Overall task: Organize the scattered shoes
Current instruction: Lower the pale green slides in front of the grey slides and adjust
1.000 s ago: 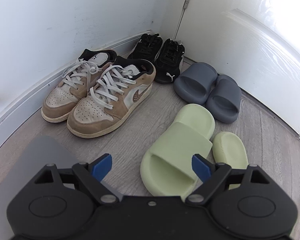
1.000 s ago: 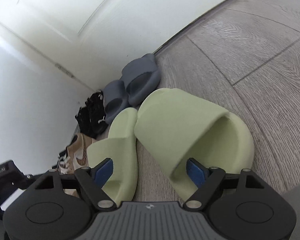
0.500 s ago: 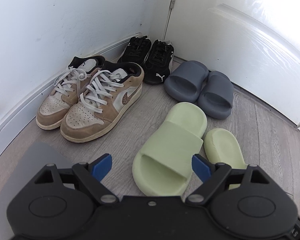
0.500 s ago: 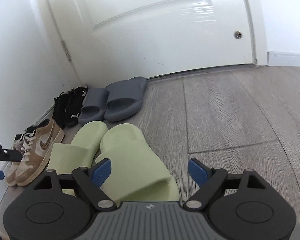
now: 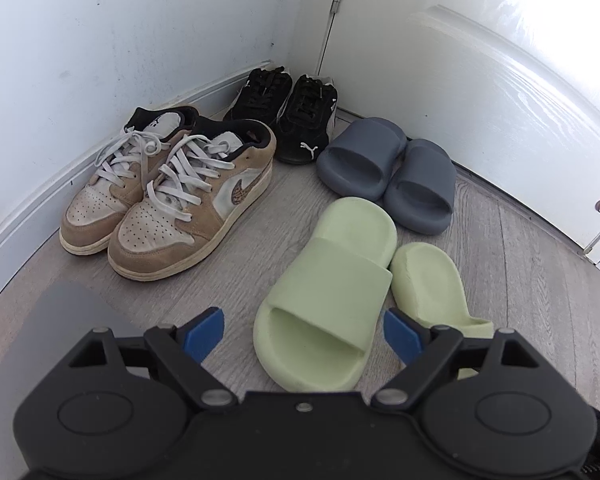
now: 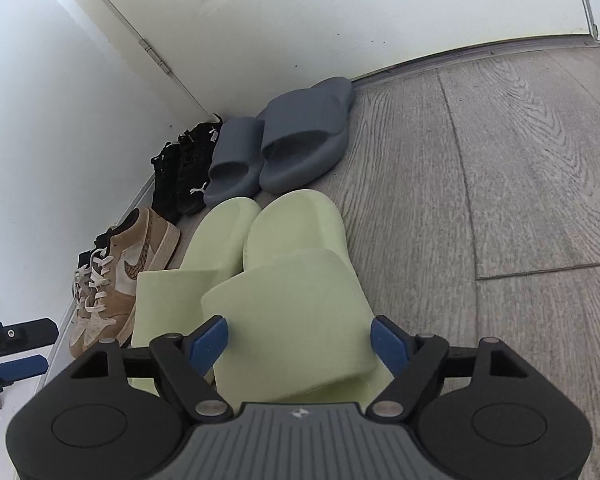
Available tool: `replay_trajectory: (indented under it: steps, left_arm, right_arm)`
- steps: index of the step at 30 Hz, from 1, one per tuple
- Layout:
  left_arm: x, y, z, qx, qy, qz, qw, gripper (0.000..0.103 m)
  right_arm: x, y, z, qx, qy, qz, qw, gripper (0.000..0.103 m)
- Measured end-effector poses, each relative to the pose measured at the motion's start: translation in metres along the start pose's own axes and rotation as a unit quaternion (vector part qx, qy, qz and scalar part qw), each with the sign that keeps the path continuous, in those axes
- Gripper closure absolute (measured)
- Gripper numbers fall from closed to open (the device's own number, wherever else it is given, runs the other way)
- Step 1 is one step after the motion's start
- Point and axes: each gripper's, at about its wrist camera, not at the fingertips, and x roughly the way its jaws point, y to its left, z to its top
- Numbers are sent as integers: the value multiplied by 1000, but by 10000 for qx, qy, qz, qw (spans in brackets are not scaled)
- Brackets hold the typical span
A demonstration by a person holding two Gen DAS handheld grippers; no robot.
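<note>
Shoes sit gathered in the corner where a white wall (image 5: 100, 40) meets a white door (image 5: 480, 60), on grey wood-grain flooring (image 6: 500, 160). In the left wrist view, the tan sneakers (image 5: 172, 200) stand side by side at about ten o'clock, heels toward the baseboard, toes pointing back toward the camera. Beyond them, at twelve o'clock and deepest in the corner, the black sneakers (image 5: 292, 120) are paired just beside each other. The grey slides (image 5: 388, 172) lie at one o'clock, touching one another along their inner edges, near the door. Closest in, the green slides (image 5: 332, 280) rest side by side — the left one lies between the fingers of the left gripper (image 5: 302, 334), which is spread wide and grips nothing; the right one, at three o'clock, is partly hidden behind the blue pad. In the right wrist view the right gripper (image 6: 298, 342) is also spread wide, its blue pads flanking the strap of the right green slide (image 6: 292, 300); whether the pads touch the strap I cannot tell. The other green slide (image 6: 204, 248) lies touching it at ten o'clock. From here the grey slides (image 6: 284, 140) appear at twelve o'clock against the door's bottom edge, the black sneakers (image 6: 184, 176) at eleven, and the tan sneakers (image 6: 116, 276) at nine — with the left gripper (image 6: 20, 348) showing at the frame's left edge.
</note>
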Motion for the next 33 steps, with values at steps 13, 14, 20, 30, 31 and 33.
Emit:
replay_trajectory:
  steps: [13,14,20,30,31,33]
  left_arm:
    - [8,13,-2,-146,89,-10,9999,15]
    - [9,15,-3,-172,95,-16,9998,15]
    - [10,20,-4,-237,115,-44,9996,15]
    - [17,31,-3,-346,178,-78,9992,15]
    - [17,32,-2,-348,178,-81,9992,15]
    - [18,36,0,-340,173,-88,9992,15]
  right_arm:
    - [29,33,8,-2,67,-34,10000,23]
    - [29,34,8,29,73,-48,10000,23]
    - [38,41,11,5,62,-43,10000,22]
    - [64,57,18,-218,205,164,9994,16]
    - [65,57,20,-210,237,187,9993,16]
    - [58,51,24,-73,127,255,9996,20]
